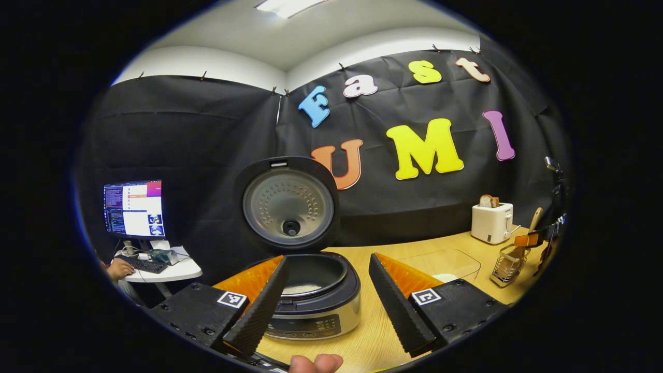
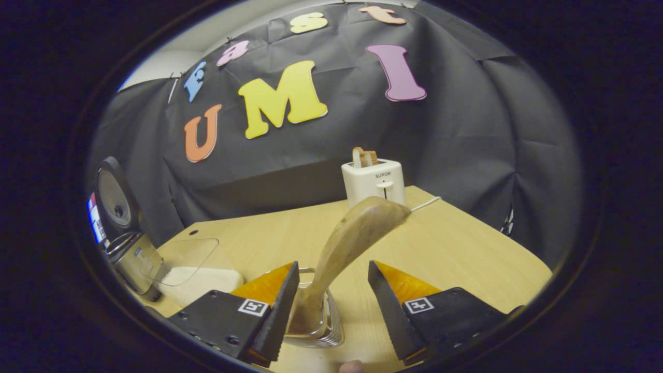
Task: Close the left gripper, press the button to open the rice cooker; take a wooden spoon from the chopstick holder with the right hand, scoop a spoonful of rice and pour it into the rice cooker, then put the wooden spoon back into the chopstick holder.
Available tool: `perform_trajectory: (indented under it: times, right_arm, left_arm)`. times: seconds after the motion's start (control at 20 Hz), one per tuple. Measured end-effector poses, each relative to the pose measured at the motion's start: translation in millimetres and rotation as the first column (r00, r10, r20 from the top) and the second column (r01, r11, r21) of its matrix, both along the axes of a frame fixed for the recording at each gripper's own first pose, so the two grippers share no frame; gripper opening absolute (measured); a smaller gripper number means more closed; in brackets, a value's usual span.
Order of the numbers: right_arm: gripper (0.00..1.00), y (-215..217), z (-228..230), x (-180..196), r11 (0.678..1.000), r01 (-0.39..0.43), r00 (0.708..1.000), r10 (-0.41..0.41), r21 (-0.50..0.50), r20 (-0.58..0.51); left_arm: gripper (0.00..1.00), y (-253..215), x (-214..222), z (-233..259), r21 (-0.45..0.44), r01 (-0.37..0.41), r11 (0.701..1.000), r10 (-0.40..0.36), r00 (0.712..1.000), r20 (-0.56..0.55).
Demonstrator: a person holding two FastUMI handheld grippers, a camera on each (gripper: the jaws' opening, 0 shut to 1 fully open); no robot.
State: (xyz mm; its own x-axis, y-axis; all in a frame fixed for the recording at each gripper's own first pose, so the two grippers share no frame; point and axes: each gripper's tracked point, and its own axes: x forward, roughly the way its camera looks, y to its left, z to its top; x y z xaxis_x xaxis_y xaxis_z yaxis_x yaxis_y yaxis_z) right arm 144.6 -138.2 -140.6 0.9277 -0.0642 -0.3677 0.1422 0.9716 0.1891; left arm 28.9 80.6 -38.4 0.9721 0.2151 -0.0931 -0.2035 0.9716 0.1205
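The wooden spoon point(image 2: 346, 243) stands in the chopstick holder point(image 2: 317, 326), its long axis leaning toward 1 o'clock, bowl uppermost. The right hand-held gripper point(image 2: 331, 303) straddles it, fingers wide apart, gripping nothing. The left hand-held gripper point(image 1: 323, 300), likewise open and empty, faces the open rice cooker point(image 1: 311, 295).

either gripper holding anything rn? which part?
Nothing held. The right gripper is open around the brown wooden spoon standing in the wire chopstick holder. The left gripper is open before the open rice cooker.
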Motion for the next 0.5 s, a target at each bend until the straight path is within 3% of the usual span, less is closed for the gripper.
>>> perform_trajectory:
  times: [0.1,0.15,0.2,0.3,0.45,0.5]
  right_arm:
    - [0.51,2.3,2.0,4.1,1.0,-0.007,1.0,0.007,-0.022,0.005]
    - [0.48,4.3,2.7,5.8,1.0,-0.015,1.0,0.015,-0.024,0.004]
    - [0.34,7.5,2.7,6.3,0.999,-0.023,1.0,0.023,-0.028,-0.004]
    - [0.27,8.3,4.5,6.7,0.999,-0.019,1.0,0.018,-0.043,-0.008]
    - [0.18,27.7,15.5,3.6,0.997,-0.073,0.997,0.073,-0.024,0.023]
    - [0.09,27.0,16.9,4.1,0.996,-0.068,0.997,0.069,-0.057,0.024]
  left_arm:
    - [0.99,2.1,1.6,-1.7,-0.006,-0.008,1.0,0.008,1.0,-0.002]
    - [0.99,1.8,2.3,-0.5,-0.01,-0.008,1.0,0.008,1.0,0.001]
    - [0.99,1.7,3.9,0.2,-0.019,-0.009,1.0,0.009,1.0,0.007]
    - [0.99,-0.5,3.7,-4.0,-0.026,-0.007,1.0,0.007,1.0,-0.003]
    - [0.99,1.4,2.6,-7.6,-0.025,-0.002,1.0,0.002,1.0,-0.007]
    - [0.99,1.8,3.2,-7.3,-0.033,-0.001,0.999,0.001,1.0,-0.002]
